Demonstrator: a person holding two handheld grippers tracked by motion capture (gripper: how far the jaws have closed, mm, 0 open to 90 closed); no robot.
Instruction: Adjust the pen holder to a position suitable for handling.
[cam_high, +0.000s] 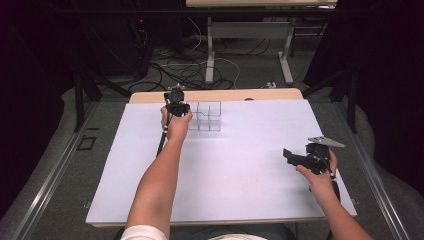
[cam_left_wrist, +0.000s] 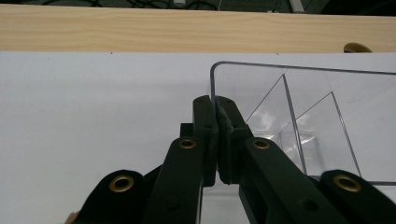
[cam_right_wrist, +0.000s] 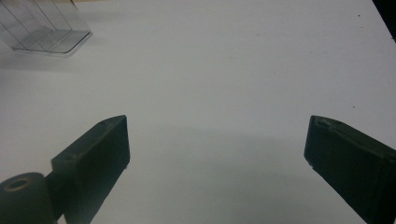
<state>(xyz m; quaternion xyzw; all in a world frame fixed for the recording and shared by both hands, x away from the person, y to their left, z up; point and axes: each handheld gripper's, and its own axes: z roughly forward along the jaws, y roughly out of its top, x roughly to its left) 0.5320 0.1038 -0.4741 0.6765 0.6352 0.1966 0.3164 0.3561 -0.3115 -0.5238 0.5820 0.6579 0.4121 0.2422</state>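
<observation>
The near wall of a clear box (cam_left_wrist: 299, 116) is pinched between the jaws of the left gripper (cam_left_wrist: 216, 140) close to the far edge of the table (cam_high: 215, 95), while bare white sheet (cam_high: 235, 165) is left all around the right gripper (cam_high: 295, 159), whose jaws are spread wide on nothing. One box with several compartments and two grippers are counted. A dark room with floor cables (cam_high: 185, 70) and desk legs (cam_high: 210, 50) is seen beyond.

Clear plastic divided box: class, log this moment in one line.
left gripper: shut on clear plastic divided box wall | right gripper: open, empty | white table sheet
</observation>
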